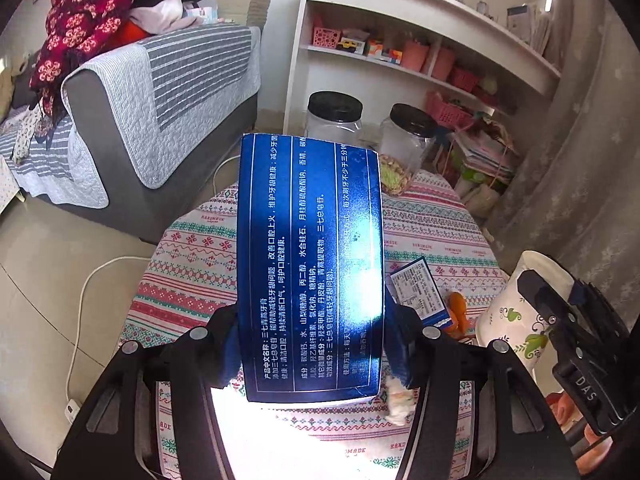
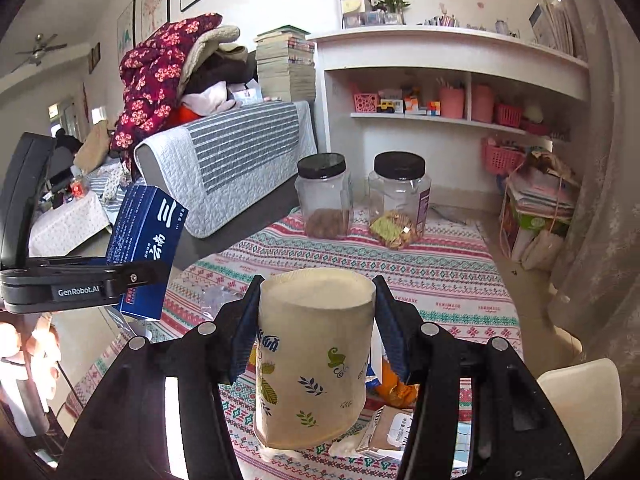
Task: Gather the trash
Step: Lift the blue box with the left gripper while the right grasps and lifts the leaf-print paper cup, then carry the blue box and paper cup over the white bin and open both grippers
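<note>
Trash fills both grippers: left gripper (image 1: 312,344) pinches a blue carton (image 1: 310,256), hiding the table centre; right gripper (image 2: 316,328) clamps a paper cup (image 2: 312,360), its base cut off.

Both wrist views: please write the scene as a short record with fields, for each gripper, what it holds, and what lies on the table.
left gripper: shut on the blue box, lifted above the table
right gripper: shut on the paper cup, cup upright, leaf print
table: patterned cloth, partly covered with litter
jars: two, clear, black lids, at the far edge
remaining trash: small blue carton, orange peel, crumpled white tissue
bin: none visible in either view
</note>
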